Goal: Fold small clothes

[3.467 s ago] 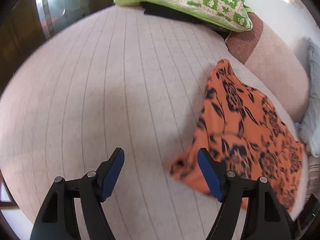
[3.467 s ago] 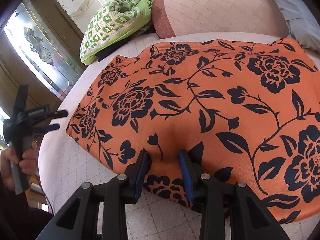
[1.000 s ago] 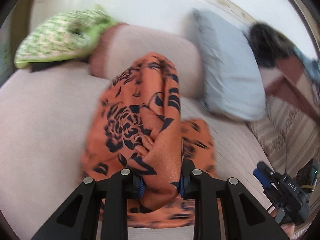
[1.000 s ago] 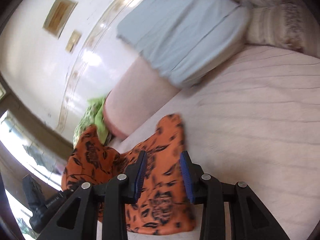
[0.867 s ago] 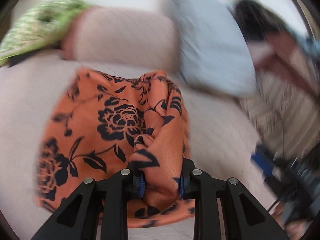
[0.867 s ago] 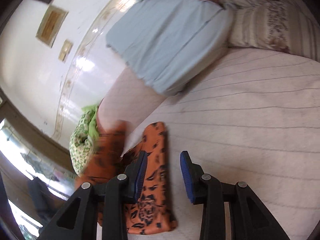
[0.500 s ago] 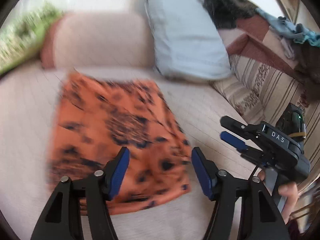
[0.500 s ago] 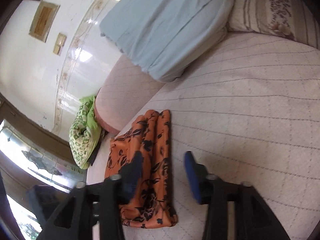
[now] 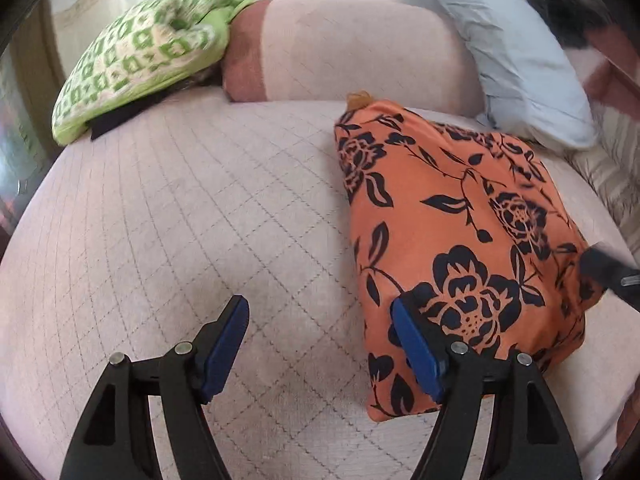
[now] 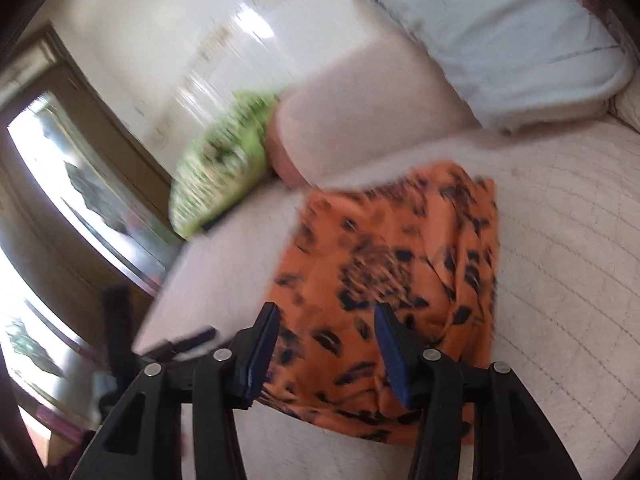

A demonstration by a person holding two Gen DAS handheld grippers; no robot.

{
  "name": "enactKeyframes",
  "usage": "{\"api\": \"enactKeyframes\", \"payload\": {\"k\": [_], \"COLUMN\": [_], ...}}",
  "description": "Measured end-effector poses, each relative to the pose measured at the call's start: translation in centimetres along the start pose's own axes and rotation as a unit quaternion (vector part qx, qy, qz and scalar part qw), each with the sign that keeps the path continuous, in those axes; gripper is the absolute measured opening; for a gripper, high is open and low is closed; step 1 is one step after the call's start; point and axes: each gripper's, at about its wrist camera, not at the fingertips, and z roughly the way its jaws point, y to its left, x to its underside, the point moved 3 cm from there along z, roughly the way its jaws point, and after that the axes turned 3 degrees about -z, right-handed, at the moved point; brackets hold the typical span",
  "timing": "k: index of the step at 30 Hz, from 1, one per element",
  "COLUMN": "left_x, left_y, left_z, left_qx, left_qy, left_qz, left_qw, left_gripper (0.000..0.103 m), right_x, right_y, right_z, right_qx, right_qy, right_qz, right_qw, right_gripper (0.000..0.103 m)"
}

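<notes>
An orange cloth with black flowers (image 9: 460, 240) lies folded flat on the pink quilted bed (image 9: 180, 220). My left gripper (image 9: 320, 344) is open and empty over the bed, with its right finger at the cloth's near left edge. The right wrist view is blurred; there the cloth (image 10: 392, 280) lies just ahead of my right gripper (image 10: 326, 344), which is open and empty above its near edge. A dark part of the right gripper shows at the right edge of the left wrist view (image 9: 612, 276).
A green patterned cushion (image 9: 140, 56) lies at the back left, a pink bolster (image 9: 340, 48) along the back and a pale blue pillow (image 9: 520, 56) at the back right. A glazed door (image 10: 80, 200) stands to the left of the bed.
Both grippers have let go of the cloth and opened. The cloth, held up and draped a second ago, now lies folded flat. Both grippers have swung back towards its near edge.
</notes>
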Motion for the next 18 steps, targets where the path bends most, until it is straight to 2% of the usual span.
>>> {"api": "enactKeyframes", "payload": {"k": [2, 4, 6, 8, 11, 15, 18], "left_x": [0.6, 1.4, 2.0, 2.1, 1.7, 0.6, -0.2], "left_y": [-0.3, -0.6, -0.4, 0.1, 0.4, 0.5, 0.3], "left_z": [-0.1, 0.3, 0.5, 0.5, 0.3, -1.3, -1.6], "left_qx": [0.004, 0.0, 0.01, 0.028, 0.047, 0.086, 0.115], "left_qy": [-0.01, -0.013, -0.018, -0.024, -0.016, -0.037, -0.044], "left_qz": [0.03, 0.066, 0.074, 0.061, 0.05, 0.035, 0.027], "left_qw": [0.9995, 0.9977, 0.997, 0.9975, 0.9975, 0.995, 0.9921], "left_gripper": [0.075, 0.075, 0.076, 0.076, 0.076, 0.076, 0.076], "right_x": [1.5, 2.5, 3.2, 3.5, 2.5, -1.3, -4.2], "right_y": [-2.4, -4.4, -5.8, -6.4, -5.3, -2.0, -0.6], "right_z": [1.6, 1.6, 1.3, 1.3, 0.8, -1.3, -1.2], "right_qx": [0.048, 0.05, 0.028, 0.014, 0.027, 0.028, 0.023], "right_qy": [0.06, 0.079, 0.09, 0.092, 0.094, 0.031, -0.007], "right_qz": [0.029, 0.062, 0.095, 0.11, 0.087, 0.019, 0.009], "right_qw": [0.997, 0.994, 0.991, 0.99, 0.991, 0.999, 1.0], "right_gripper": [0.032, 0.005, 0.004, 0.004, 0.004, 0.008, 0.008]}}
